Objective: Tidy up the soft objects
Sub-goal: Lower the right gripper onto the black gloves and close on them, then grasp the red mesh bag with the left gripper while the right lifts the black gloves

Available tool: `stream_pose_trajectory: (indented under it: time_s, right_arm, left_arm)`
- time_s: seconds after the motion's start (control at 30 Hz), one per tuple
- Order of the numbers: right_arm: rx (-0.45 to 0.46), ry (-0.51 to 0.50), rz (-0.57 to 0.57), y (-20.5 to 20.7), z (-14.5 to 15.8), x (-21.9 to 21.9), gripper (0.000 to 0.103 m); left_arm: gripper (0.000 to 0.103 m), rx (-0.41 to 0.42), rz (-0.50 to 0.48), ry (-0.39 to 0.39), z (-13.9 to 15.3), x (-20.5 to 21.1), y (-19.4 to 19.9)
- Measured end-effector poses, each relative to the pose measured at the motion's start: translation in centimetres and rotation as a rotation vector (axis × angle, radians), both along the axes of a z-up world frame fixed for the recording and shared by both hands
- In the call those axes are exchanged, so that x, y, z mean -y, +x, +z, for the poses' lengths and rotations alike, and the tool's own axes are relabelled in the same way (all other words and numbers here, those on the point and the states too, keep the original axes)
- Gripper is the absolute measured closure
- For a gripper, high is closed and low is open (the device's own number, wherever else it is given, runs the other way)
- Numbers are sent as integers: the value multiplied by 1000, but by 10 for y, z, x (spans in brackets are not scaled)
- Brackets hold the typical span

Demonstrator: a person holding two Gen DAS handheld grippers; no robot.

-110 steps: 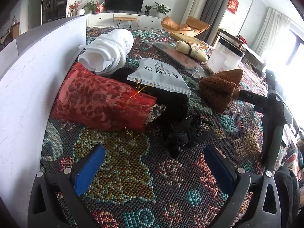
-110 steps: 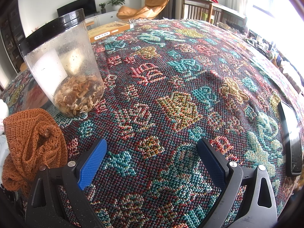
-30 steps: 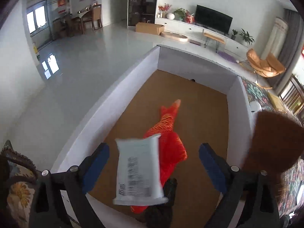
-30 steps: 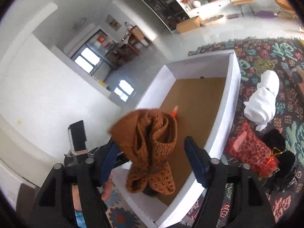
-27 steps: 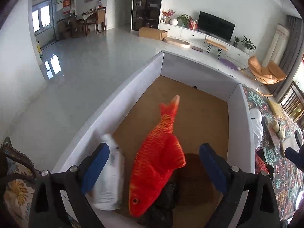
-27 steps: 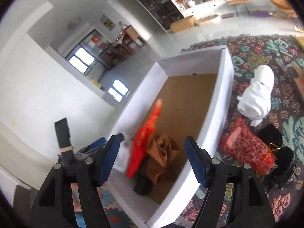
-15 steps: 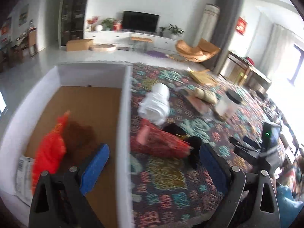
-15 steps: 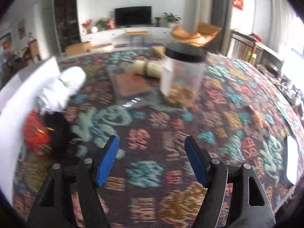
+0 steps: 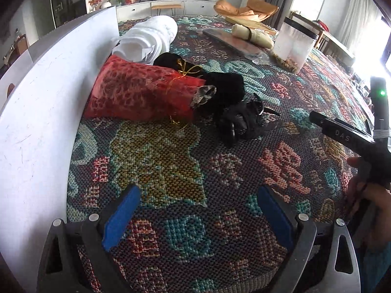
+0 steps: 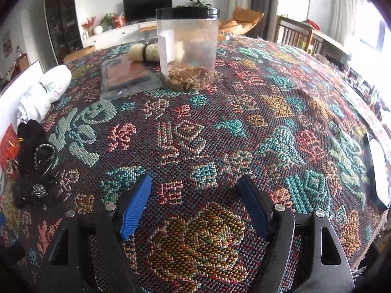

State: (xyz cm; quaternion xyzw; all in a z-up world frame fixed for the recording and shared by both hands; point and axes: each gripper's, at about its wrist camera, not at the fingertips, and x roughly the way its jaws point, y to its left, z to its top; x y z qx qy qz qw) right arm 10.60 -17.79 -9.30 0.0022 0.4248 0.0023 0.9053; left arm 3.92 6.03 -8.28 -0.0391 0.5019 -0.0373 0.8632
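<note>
Surface: bench [image 9: 156,161] covered by a woven cloth with multicoloured blocky motifs; the same cloth fills the right wrist view [image 10: 195,131].
Room: living room with a dark television [image 10: 147,6] on a low white cabinet, potted plants, an orange lounge chair [image 9: 246,8], and bright windows at the right.
Box: white box wall [image 9: 41,112] stands along the left edge of the bench.
Soft objects: red mesh pouch [image 9: 141,92] lies against the box wall; black fabric bundle [image 9: 224,90] touches its open end; white rolled cloth [image 9: 149,40] lies behind both, also beside the wall.
Other items: clear jar with black lid [image 10: 188,48], holding brown pieces at the bottom, stands well apart from the soft objects; a cream roll [image 9: 253,35] and a flat plastic packet [image 10: 127,75] lie near it.
Left hand-held gripper [image 9: 195,217]: jaws wide apart, nothing between the blue pads, above bare cloth near the pouch.
Right hand-held gripper [image 10: 195,207]: jaws opening, nothing between them, above bare cloth.
Left wrist view only: the person's hand [image 9: 366,202] on the right tool's handle, and a green indicator light.
Right wrist view only: a flat white-faced device [image 10: 378,171] at the right edge of the bench.
</note>
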Motion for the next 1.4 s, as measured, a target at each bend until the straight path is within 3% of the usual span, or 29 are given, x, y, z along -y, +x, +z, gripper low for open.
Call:
stream_pose_trajectory:
  time_s: [0.17,0.27,0.4,0.53,0.63,0.8,0.93,1.0,1.03,1.2,1.27,1.4]
  right_arm:
    - [-4,2,6,1,-2,0,22]
    - [-5,4,6,2,-2,1,22]
    - [6,66,41,0,-1,4,20]
    - [34,321,220,-6,12,-4,20]
    - [17,369,422,-2,26,-40,20]
    - [-108,285,720,16,27,-115,21]
    - [-152,107,863,1,7,-154,24]
    - [-106,-18,820,-8,-1,-155,25]
    - [-78,-19,767,-9,0,-146,25]
    - [-6,65,272,11,2,-32,26]
    - [14,40,119,17,6,11,22]
    - [88,100,37,6,21,57,22]
  left_arm:
    - [7,12,23,40,-6,-5,9]
    - [0,21,-4,97,-12,4,16]
    - [0,54,-5,92,-13,1,13]
    - [0,51,-23,88,-11,-4,1]
    - [0,52,-27,85,-10,-9,-12]
    - [0,55,-21,67,-9,-16,-26]
    - [0,58,-19,65,-8,-19,-31]
    - [0,59,-16,63,-8,-19,-32]
    - [0,58,-14,63,-8,-19,-31]
    - [0,57,-9,59,-7,-18,-24]
    - [0,54,-2,41,-6,-19,-16]
    - [0,74,100,-24,6,-31,12]
